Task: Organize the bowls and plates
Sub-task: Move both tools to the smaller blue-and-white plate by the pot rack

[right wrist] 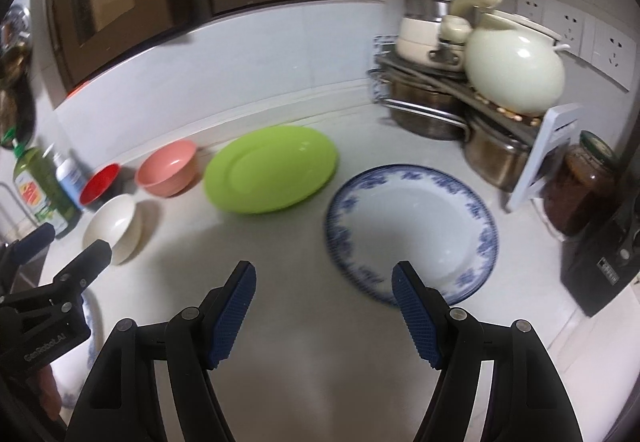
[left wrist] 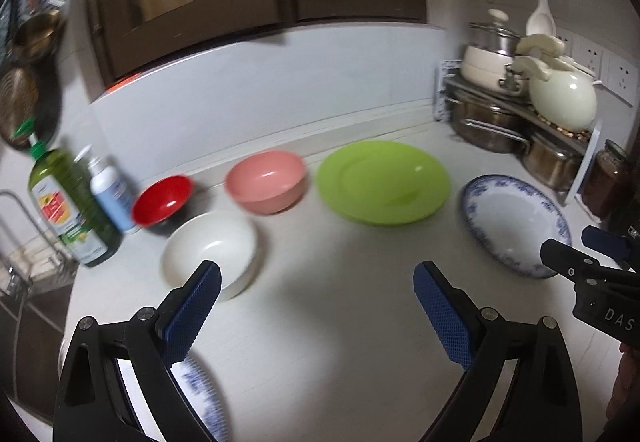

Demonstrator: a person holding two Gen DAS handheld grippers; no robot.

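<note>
On the white table (left wrist: 340,322), I am holding my left gripper (left wrist: 316,284) with its jaws spread wide and nothing between them; the white bowl (left wrist: 210,246) is sitting just ahead of its left finger, and a second blue-patterned plate (left wrist: 200,390) is lying partly under that finger near the table's edge. Behind the white bowl, the red bowl (left wrist: 162,200) and the pink bowl (left wrist: 264,180) are standing side by side, with the green plate (left wrist: 382,180) lying to their right. I am holding my right gripper (right wrist: 324,284) spread open and empty too, its right finger hanging over the near rim of the blue-patterned plate (right wrist: 412,230), which is lying just right of the green plate.
</note>
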